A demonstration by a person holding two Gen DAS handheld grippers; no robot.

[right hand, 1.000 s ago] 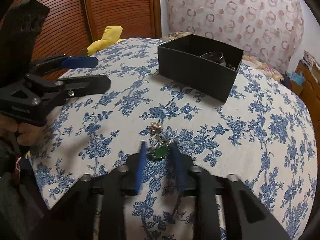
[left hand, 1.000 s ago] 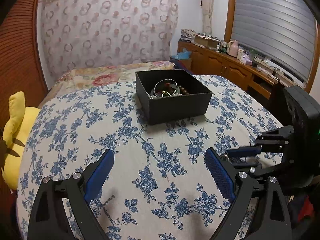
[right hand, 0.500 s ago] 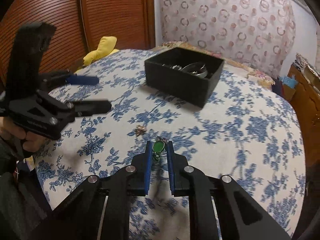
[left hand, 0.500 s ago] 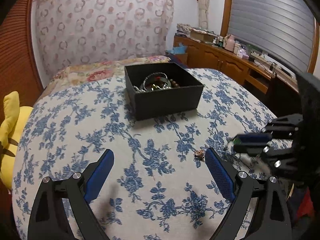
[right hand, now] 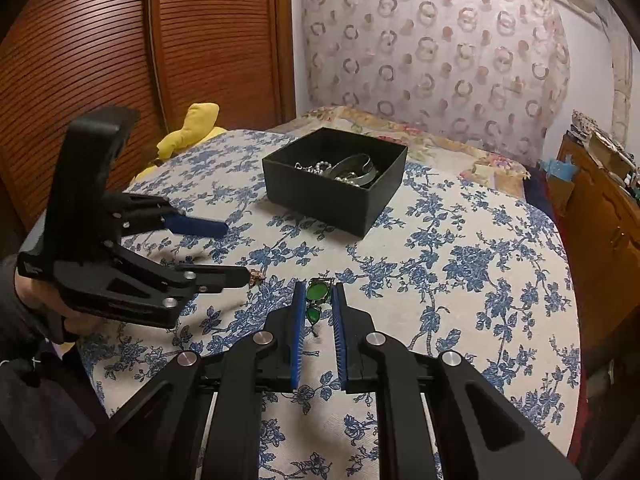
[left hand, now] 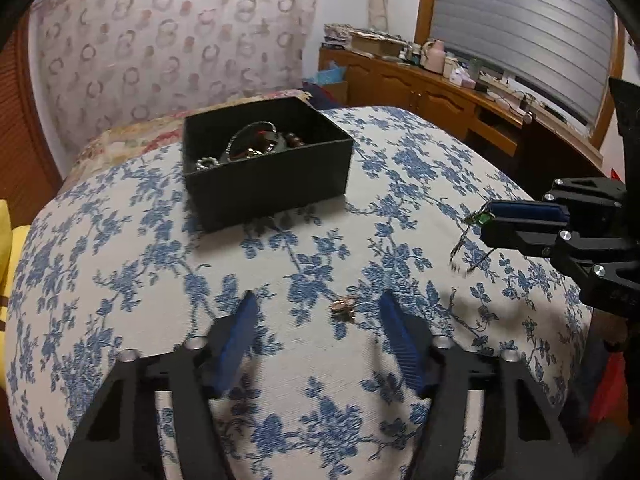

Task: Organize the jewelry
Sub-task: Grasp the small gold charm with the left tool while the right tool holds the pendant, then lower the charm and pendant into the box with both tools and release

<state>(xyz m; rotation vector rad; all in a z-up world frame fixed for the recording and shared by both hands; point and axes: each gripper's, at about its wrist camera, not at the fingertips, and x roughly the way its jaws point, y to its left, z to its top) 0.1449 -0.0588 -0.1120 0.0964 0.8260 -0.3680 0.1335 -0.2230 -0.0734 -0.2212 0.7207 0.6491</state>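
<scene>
A black open box (left hand: 264,172) with bracelets and beads stands on the blue-flowered cloth; it also shows in the right wrist view (right hand: 336,184). My right gripper (right hand: 317,300) is shut on a green-stone pendant (right hand: 317,292) and holds it above the cloth; from the left wrist view the pendant (left hand: 478,219) dangles a thin chain from that gripper (left hand: 486,222). My left gripper (left hand: 316,312) is open, low over the cloth, with a small gold piece (left hand: 343,304) between its fingers. That piece (right hand: 256,277) lies at the left gripper's (right hand: 232,252) lower fingertip.
A yellow plush toy (right hand: 192,128) lies at the table's far left edge. A wooden sideboard (left hand: 432,88) with clutter stands to the right under a shuttered window. A patterned cushion (left hand: 132,136) lies behind the box.
My right gripper has lifted the green pendant off the cloth. My left gripper has moved forward and right around the small gold piece, with its fingers narrower than before.
</scene>
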